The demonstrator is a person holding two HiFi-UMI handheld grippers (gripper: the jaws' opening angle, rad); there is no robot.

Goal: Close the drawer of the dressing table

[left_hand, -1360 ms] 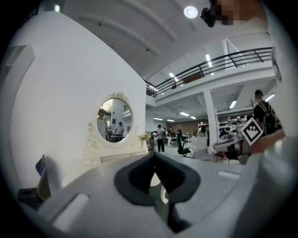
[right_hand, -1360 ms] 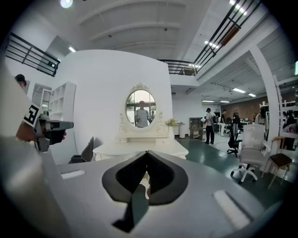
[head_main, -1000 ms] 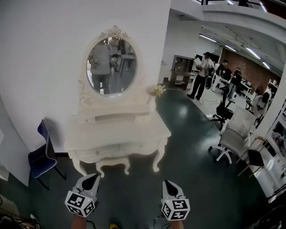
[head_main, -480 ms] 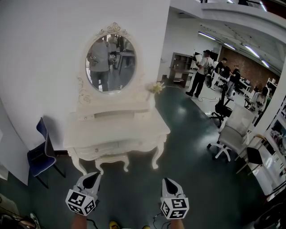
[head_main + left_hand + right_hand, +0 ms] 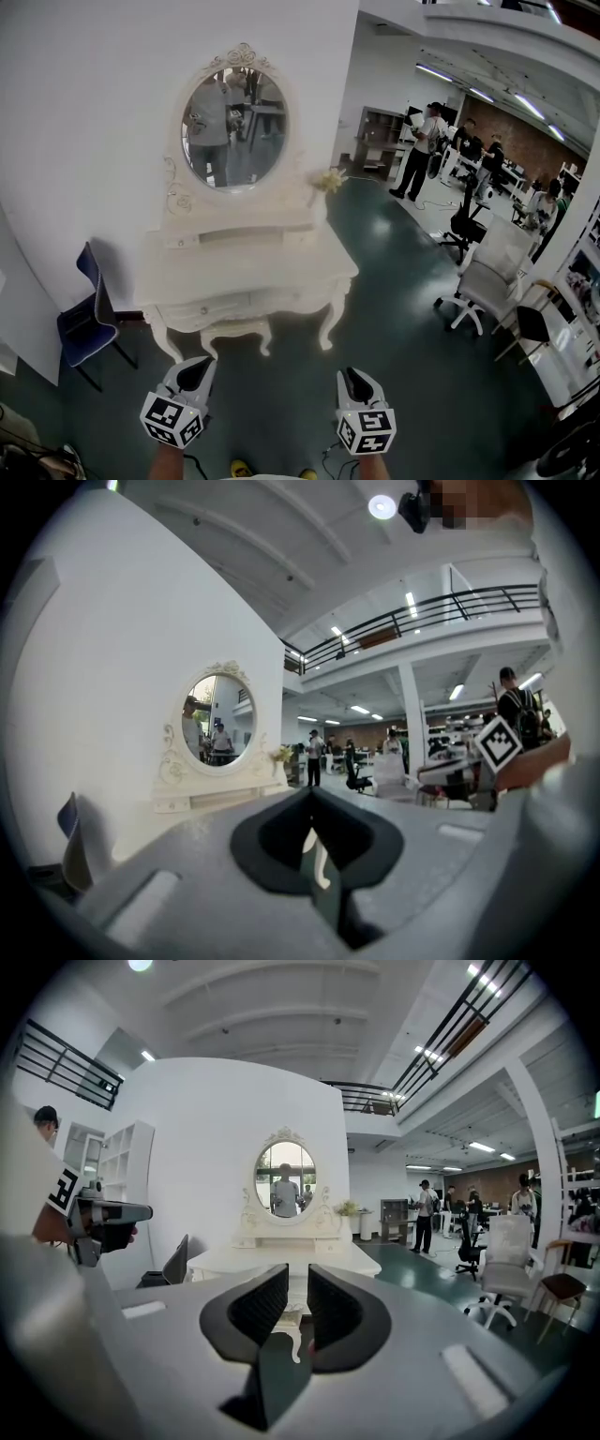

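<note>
The white dressing table (image 5: 246, 272) with an oval mirror (image 5: 234, 131) stands against the wall, well ahead of both grippers. Its front drawer (image 5: 202, 309) has a small knob; I cannot tell whether it stands out. My left gripper (image 5: 192, 375) points level at the table, and its jaws meet at the tip (image 5: 310, 796) with nothing in them. My right gripper (image 5: 354, 384) also faces the table (image 5: 281, 1260). Its jaws have just been opening and now leave a narrow gap (image 5: 298, 1274) with nothing between them. Neither gripper touches the table.
A blue chair (image 5: 89, 319) stands left of the table and a small white stool (image 5: 234, 339) sits under it. Flowers (image 5: 328, 180) rest on its right end. A white office chair (image 5: 487, 281) and several people (image 5: 422, 150) are on the green floor to the right.
The right gripper's jaws have parted slightly. Both grippers stay in about the same place in front of the table.
</note>
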